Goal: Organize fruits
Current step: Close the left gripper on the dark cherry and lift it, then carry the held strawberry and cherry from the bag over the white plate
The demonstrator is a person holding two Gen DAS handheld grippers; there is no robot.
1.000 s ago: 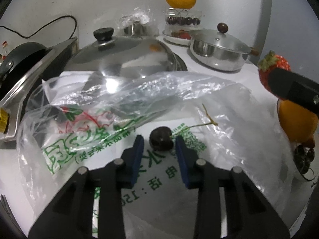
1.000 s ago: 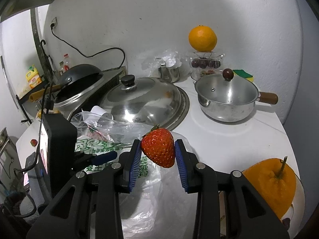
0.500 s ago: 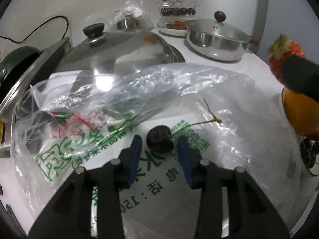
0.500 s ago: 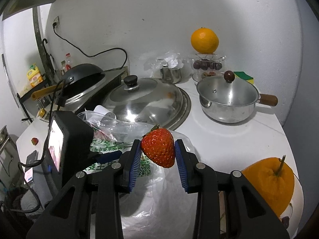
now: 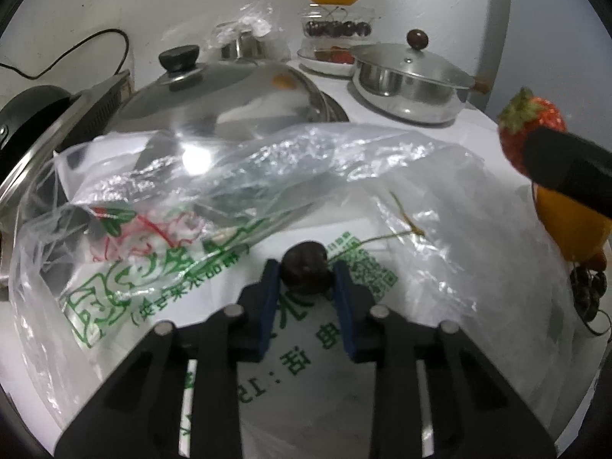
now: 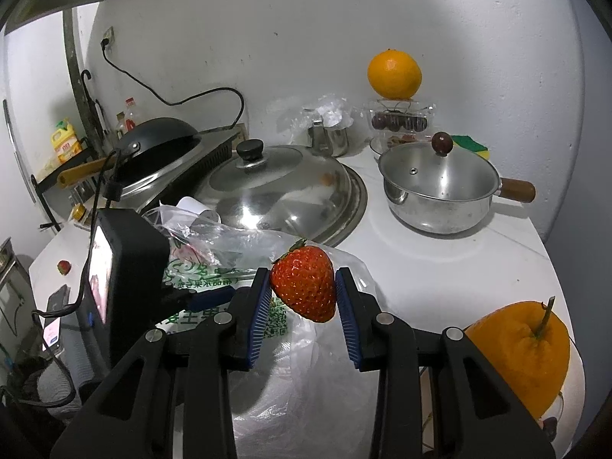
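Right now the left claw [image 5: 306, 287] is clamped on a dark cherry [image 5: 305, 272] just above the plastic bag [image 5: 440, 210] on the worktop [image 6: 440, 267]; small, smooth and stemmed, it looks likely to slip. Beside that bag, the right claw [image 6: 304, 298] pinches a strawberry [image 6: 304, 287] across its middle: soft, easily bruised, wanting gentle pressure.

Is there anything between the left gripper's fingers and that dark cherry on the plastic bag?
Nothing visible. The cherry sits directly between the left gripper pads, on top of the plastic bag, with only its thin stem trailing off to the right.
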